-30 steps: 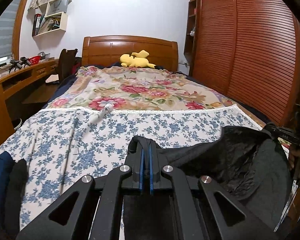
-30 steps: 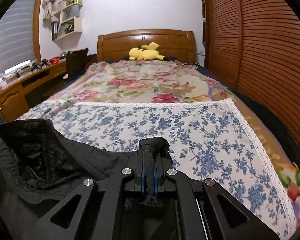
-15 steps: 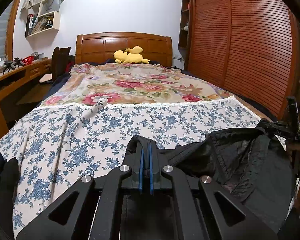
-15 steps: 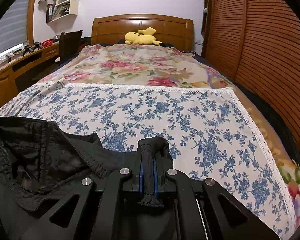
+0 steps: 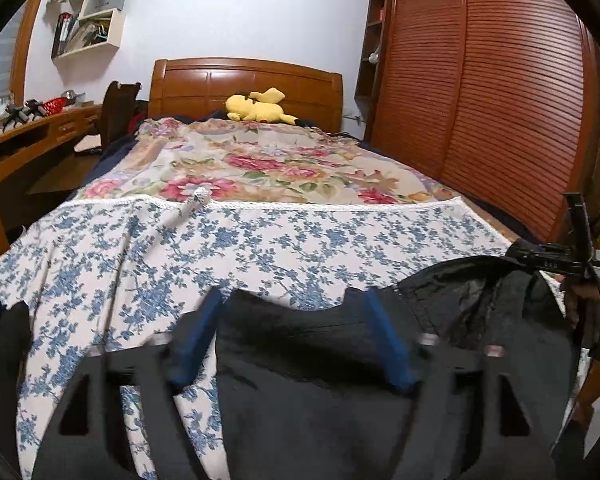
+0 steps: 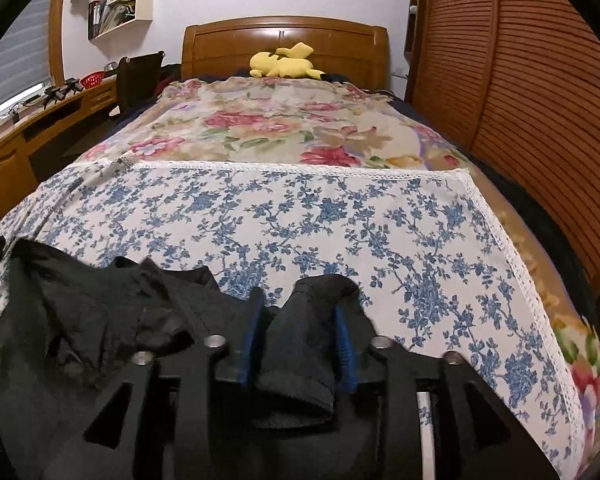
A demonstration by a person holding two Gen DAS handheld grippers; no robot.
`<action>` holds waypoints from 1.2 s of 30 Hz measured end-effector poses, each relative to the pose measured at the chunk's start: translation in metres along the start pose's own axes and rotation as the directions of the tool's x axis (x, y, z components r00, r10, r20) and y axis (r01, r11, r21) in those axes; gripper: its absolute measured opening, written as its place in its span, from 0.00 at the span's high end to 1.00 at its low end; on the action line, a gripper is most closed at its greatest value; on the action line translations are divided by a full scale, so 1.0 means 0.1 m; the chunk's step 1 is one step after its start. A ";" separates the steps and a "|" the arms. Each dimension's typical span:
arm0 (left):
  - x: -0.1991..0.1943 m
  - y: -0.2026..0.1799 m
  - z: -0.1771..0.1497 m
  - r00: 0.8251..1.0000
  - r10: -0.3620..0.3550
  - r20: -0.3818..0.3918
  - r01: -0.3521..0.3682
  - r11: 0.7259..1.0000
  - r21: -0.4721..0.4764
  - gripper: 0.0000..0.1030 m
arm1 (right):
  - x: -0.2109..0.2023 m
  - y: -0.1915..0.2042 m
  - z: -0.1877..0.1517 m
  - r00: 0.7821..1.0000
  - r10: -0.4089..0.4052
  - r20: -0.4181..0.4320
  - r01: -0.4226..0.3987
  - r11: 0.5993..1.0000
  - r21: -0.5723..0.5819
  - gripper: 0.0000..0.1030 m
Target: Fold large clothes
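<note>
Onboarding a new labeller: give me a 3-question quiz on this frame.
1. True or false: the black garment lies at the near end of the bed, on the blue-flowered sheet.
2. What sits by the headboard? A) a yellow plush toy B) a stack of books C) a laptop
3. Fill in: black cloth lies between the blue pads of the right hand-held gripper, whose jaws stand ____ around it.

Key: 1 true. 2 A, the yellow plush toy. 3 apart; they are opening, as are those of the left hand-held gripper.
</note>
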State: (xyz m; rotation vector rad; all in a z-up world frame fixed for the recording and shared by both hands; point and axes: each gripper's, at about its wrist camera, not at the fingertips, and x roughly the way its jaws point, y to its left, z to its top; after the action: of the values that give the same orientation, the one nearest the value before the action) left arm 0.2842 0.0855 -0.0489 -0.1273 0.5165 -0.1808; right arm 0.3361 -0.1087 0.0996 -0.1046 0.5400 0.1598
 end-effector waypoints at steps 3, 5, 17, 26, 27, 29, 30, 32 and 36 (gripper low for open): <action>0.02 -0.03 -0.03 1.000 -0.010 -0.018 0.010 1.000 0.011 0.24 | -0.02 -0.01 0.01 1.000 -0.009 0.006 0.009 1.000 0.012 0.48; 0.02 -0.07 -0.07 1.000 -0.011 -0.025 0.012 1.000 0.022 0.24 | -0.06 -0.02 0.02 0.999 -0.023 0.022 0.022 1.000 0.014 0.39; 0.17 -0.31 -0.23 0.994 -0.080 -0.079 0.085 0.995 0.055 0.24 | -0.07 0.04 -0.06 1.000 -0.013 -0.024 0.012 0.999 -0.037 0.35; 0.33 -0.42 -0.36 0.987 -0.100 -0.125 0.109 0.992 0.065 0.24 | 0.74 -0.20 0.01 0.980 -0.030 -0.196 0.032 0.999 0.009 0.35; 0.35 -0.43 -0.37 0.987 -0.101 -0.128 0.110 0.992 0.066 0.24 | 0.82 -0.22 0.04 0.977 -0.033 -0.209 0.037 0.999 0.017 0.35; 0.37 -0.44 -0.38 0.986 -0.103 -0.132 0.112 0.991 0.068 0.24 | 1.00 -0.28 0.05 0.970 -0.026 -0.242 0.037 0.998 0.041 0.35; 0.39 -0.45 -0.38 0.986 -0.102 -0.135 0.113 0.991 0.071 0.24 | 1.08 -0.31 0.06 0.967 -0.018 -0.256 0.033 0.998 0.053 0.35; 0.41 -0.45 -0.38 0.985 -0.102 -0.139 0.113 0.991 0.073 0.24 | 1.23 -0.35 0.06 0.959 -0.013 -0.284 0.034 0.997 0.070 0.35; 0.44 -0.46 -0.38 0.984 -0.104 -0.144 0.115 0.991 0.072 0.24 | 1.45 -0.36 0.02 0.941 0.073 -0.332 -0.038 0.993 0.110 0.50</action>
State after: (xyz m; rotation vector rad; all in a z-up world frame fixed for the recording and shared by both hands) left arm 0.2965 0.0286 -0.0955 -0.0654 0.6415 -0.3194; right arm 0.4666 -0.1262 0.0284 -0.0156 0.8914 0.1698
